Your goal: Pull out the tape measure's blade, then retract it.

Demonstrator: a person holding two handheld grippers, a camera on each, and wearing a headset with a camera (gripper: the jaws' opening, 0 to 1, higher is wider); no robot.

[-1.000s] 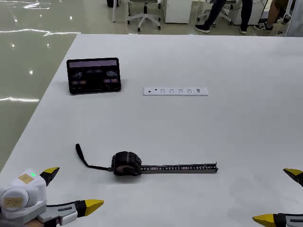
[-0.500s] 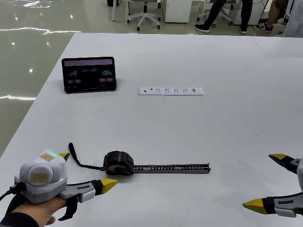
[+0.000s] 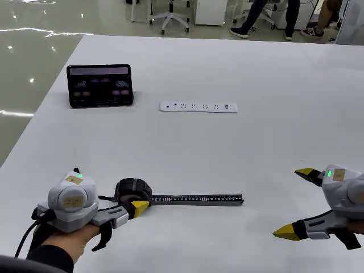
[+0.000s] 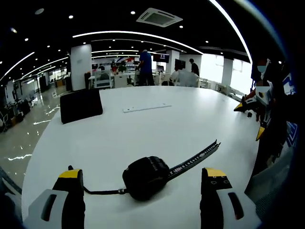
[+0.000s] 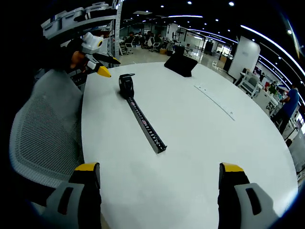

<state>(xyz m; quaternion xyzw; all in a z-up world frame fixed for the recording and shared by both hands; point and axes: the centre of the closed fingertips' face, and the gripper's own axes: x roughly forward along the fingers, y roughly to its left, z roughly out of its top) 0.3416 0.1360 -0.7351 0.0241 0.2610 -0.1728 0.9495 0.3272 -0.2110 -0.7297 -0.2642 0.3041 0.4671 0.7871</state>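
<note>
The black tape measure (image 3: 133, 190) lies on the white table (image 3: 256, 142), its blade (image 3: 199, 199) drawn out flat to the right. My left gripper (image 3: 107, 188) is open, and the case (image 4: 146, 176) sits between and just ahead of its yellow-tipped jaws, which do not grip it. A black strap (image 4: 102, 192) trails from the case toward the left jaw. My right gripper (image 3: 293, 202) is open and holds nothing, a short way right of the blade's end hook (image 5: 159, 148). The right gripper view looks along the blade to the case (image 5: 126, 85) and the left gripper (image 5: 97, 64).
A dark tablet (image 3: 100, 85) stands propped at the far left of the table. A white power strip (image 3: 198, 106) lies mid-table behind the tape. The table's left edge drops to a glossy floor. Office chairs and people's legs stand beyond the far edge.
My left gripper has moved forward and right until its open jaws flank the tape case. My right gripper has come up and inward toward the blade's end. The tape has not moved.
</note>
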